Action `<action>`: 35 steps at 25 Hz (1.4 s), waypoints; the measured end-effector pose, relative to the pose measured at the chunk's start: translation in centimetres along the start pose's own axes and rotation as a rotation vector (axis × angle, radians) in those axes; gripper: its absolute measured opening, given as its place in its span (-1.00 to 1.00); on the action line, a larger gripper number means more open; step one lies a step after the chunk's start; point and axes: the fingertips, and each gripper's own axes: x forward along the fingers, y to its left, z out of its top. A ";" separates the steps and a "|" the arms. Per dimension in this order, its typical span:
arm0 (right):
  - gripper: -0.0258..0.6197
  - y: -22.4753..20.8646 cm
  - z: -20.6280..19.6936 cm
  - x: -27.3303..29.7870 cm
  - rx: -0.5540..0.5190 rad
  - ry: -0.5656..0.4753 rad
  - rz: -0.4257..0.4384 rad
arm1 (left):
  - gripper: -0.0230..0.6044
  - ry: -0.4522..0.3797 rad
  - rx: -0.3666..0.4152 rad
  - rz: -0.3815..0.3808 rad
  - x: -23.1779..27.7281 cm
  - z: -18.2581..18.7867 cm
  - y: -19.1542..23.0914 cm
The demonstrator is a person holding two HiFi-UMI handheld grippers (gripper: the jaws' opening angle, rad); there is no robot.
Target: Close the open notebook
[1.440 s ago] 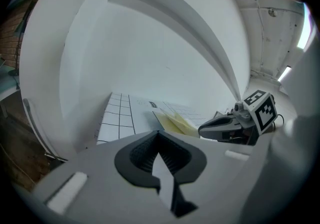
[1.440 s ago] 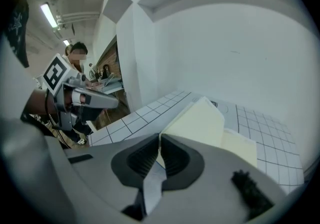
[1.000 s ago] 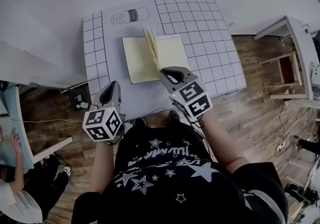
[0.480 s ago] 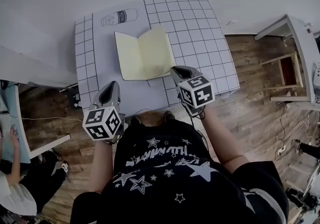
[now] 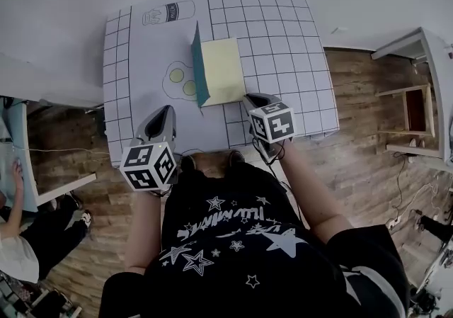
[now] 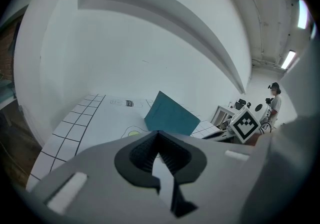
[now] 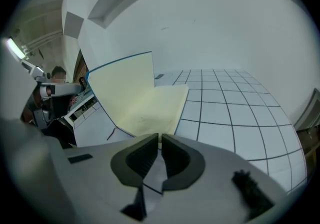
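1 notebook, teal cover half up; near it left gripper & right gripper (2 in all), both clenched, empty; 1 bottle drawing behind notebook reads "milk".

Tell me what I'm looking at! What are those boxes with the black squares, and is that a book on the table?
There is no robot here. A person holds a pair of grey tongs in each hand. The boxes with black squares are part of the tongs. The big picture comes from a camera on the person's head, looking down, so you see the left tongs and the right tongs from above. The other two pictures come from small cameras riding on each pair of tongs, looking along their tips. On the white table mat with a grid and drawings lies a notebook with yellow pages and a teal cover. It is half shut: the teal cover stands up and the other side lies flat. Both tongs are pinched together and hold nothing. The right tongs are close to the notebook's near corner.
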 end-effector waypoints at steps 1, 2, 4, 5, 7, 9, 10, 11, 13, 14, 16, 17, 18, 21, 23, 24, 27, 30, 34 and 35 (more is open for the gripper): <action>-0.83 -0.1 -0.2 0.2 -0.006 0.011 0.001 | -0.90 0.002 -0.001 0.003 0.1 -0.1 -0.2; -0.83 -0.1 -0.3 0.3 -0.010 0.017 0.003 | -0.90 0.005 -0.002 0.007 0.2 -0.3 -0.4; -0.83 -0.2 0.1 0.1 -0.009 0.003 0.003 | -0.90 0.009 -0.010 0.016 0.3 -0.7 -0.7; -0.83 -0.3 0.6 -0.3 -0.004 -0.021 0.002 | -0.90 0.011 -0.014 0.020 0.3 -0.8 -0.8; -0.83 -0.7 2.6 -1.7 0.008 -0.104 -0.002 | -0.90 0.011 -0.022 0.028 0.3 -1.0 -0.9; -0.83 -1.0 5.5 -3.6 0.023 -0.225 0.004 | -0.90 0.007 -0.031 0.036 0.3 -1.1 -0.9; -0.83 -0.9 6.9 -4.6 0.023 -0.281 0.021 | -0.90 0.005 -0.036 0.038 0.3 -1.0 -0.9; -0.83 -0.4 8.2 -5.3 0.012 -0.322 0.049 | -0.90 0.002 -0.039 0.040 0.3 -1.0 -1.0; -0.84 1.3 9.5 -5.6 -0.050 -0.339 0.114 | -0.90 -0.002 -0.043 0.043 0.5 -0.9 -1.1; -0.84 2.1 9.4 -5.3 -0.094 -0.320 0.135 | -0.90 -0.004 -0.044 0.044 0.5 -0.9 -1.2; -0.83 3.3 8.5 -4.2 -0.170 -0.266 0.146 | -0.90 -0.007 -0.046 0.046 0.7 -0.8 -1.3; -0.84 3.5 7.8 -3.7 -0.193 -0.237 0.144 | -0.90 -0.008 -0.048 0.048 0.8 -0.8 -1.3; -0.84 3.7 7.1 -3.1 -0.205 -0.207 0.142 | -0.90 -0.009 -0.051 0.049 0.9 -0.7 -1.3; -0.84 3.1 5.0 -1.4 -0.207 -0.112 0.134 | -0.90 -0.007 -0.054 0.054 1.0 -0.7 -1.2; -0.84 2.4 3.7 -0.5 -0.206 -0.062 0.124 | -0.90 -0.003 -0.053 0.056 1.2 -0.9 -1.2; -0.84 2.1 3.2 -0.1 -0.208 -0.043 0.118 | -0.90 -0.002 -0.053 0.057 1.3 -0.9 -1.2; -0.84 1.1 1.7 0.9 -0.221 0.012 0.101 | -0.90 0.003 -0.056 0.061 1.5 -1.1 -1.4; -0.84 0.6 0.7 1.6 -0.257 0.063 0.079 | -0.90 0.004 -0.052 0.063 1.7 -1.0 -1.6; -0.84 0.5 0.2 2.2 -0.297 0.096 0.065 | -0.90 0.000 -0.043 0.070 1.9 -0.7 -1.8; -0.84 0.5 0.2 2.3 -0.297 0.100 0.066 | -0.90 0.000 -0.042 0.073 1.9 -0.6 -1.8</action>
